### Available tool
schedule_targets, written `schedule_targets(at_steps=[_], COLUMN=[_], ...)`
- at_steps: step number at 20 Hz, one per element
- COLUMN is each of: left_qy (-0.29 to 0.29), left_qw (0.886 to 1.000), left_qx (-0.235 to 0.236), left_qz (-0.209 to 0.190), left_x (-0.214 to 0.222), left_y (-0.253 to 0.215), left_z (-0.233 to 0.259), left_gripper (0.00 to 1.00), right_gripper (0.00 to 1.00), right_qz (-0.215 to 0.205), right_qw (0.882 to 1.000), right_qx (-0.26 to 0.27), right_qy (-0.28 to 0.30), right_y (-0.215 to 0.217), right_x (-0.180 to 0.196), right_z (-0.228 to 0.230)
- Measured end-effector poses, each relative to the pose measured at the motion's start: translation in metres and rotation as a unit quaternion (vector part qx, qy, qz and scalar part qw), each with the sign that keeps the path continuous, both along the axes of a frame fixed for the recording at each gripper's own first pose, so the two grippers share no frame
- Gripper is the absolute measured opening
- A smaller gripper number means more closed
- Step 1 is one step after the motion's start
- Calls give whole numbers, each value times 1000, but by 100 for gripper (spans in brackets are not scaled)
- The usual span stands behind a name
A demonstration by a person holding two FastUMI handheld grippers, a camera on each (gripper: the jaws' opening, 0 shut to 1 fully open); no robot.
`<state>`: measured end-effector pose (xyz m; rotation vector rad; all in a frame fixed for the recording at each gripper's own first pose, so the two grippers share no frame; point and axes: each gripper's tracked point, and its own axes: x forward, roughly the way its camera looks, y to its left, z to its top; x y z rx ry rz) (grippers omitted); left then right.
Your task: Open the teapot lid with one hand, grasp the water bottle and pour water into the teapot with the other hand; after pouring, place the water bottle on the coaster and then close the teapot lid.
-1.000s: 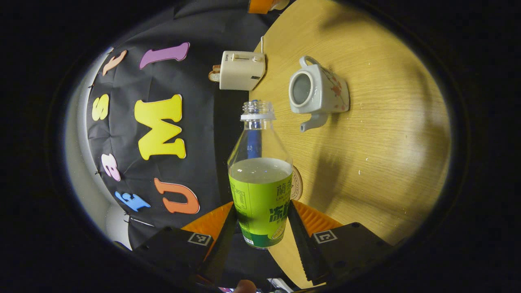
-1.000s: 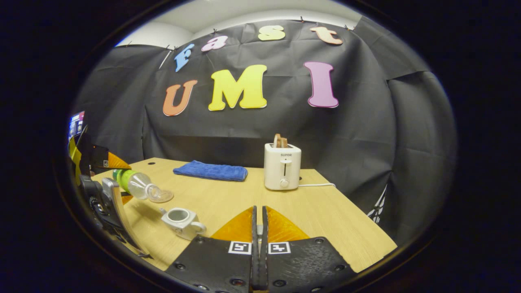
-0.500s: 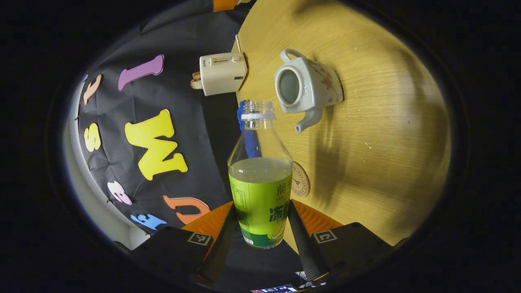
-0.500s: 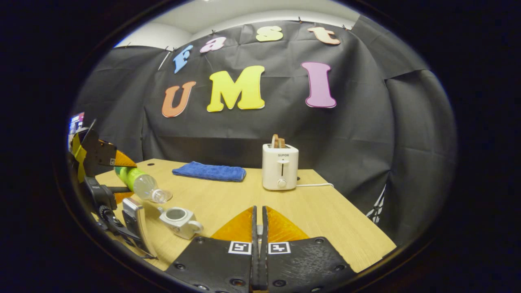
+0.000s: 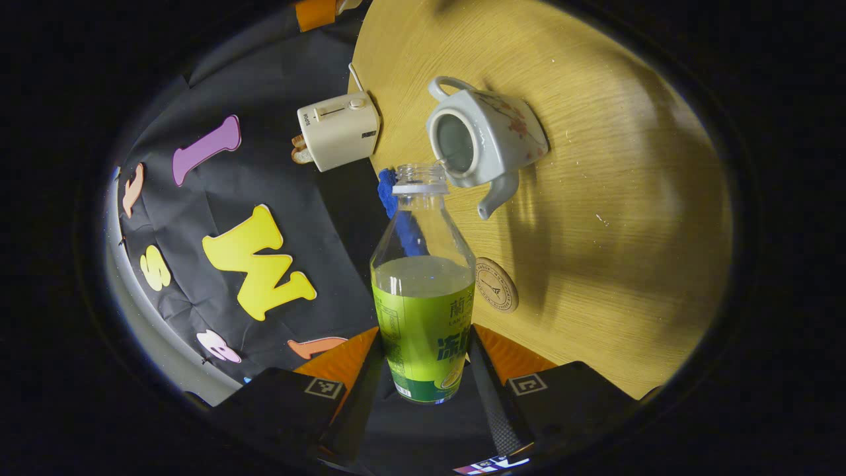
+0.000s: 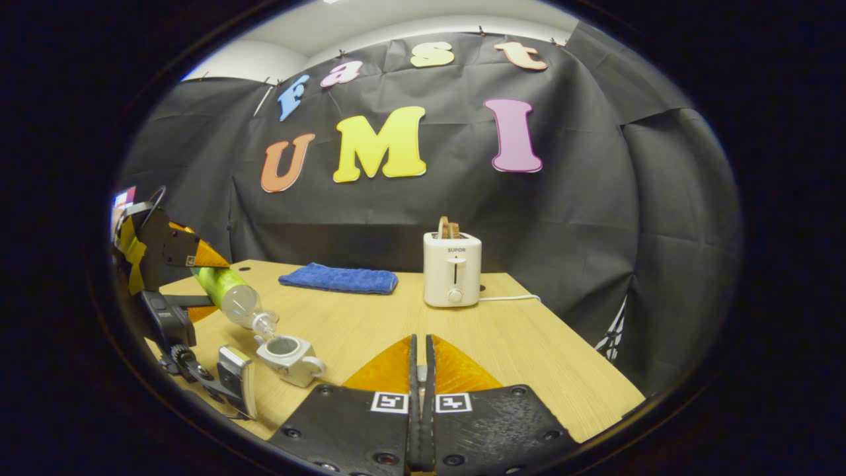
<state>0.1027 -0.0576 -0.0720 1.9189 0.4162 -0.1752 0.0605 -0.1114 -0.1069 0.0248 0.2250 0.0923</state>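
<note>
Left gripper (image 5: 423, 357): fingers clamped on water bottle (image 5: 423, 311), tilted mouth just above the open teapot (image 5: 486, 139) (coaster (image 5: 496, 284) beside fingers). Right gripper (image 6: 420, 370): fingers together, raised above table (image 6: 529, 350).

We see a white toaster (image 6: 452, 277) standing upright near the far edge of the wooden counter (image 6: 529, 357), toast in its slots and its cord trailing right. A folded blue cloth (image 6: 338, 278) lies flat left of it, apart.
</note>
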Motion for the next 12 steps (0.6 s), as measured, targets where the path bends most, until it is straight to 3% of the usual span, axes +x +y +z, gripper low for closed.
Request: schedule_targets(at_steps=[12], left_qy=[-29], left_qw=[997], left_qx=[64], left_qz=[-27], left_x=[7], left_y=[-11], left_z=[21], left_gripper=[73], right_gripper=[0], right_qz=[3], right_qw=[1000], right_qx=[5], right_qy=[2], right_y=[-1], right_x=[1], right_z=[-3])
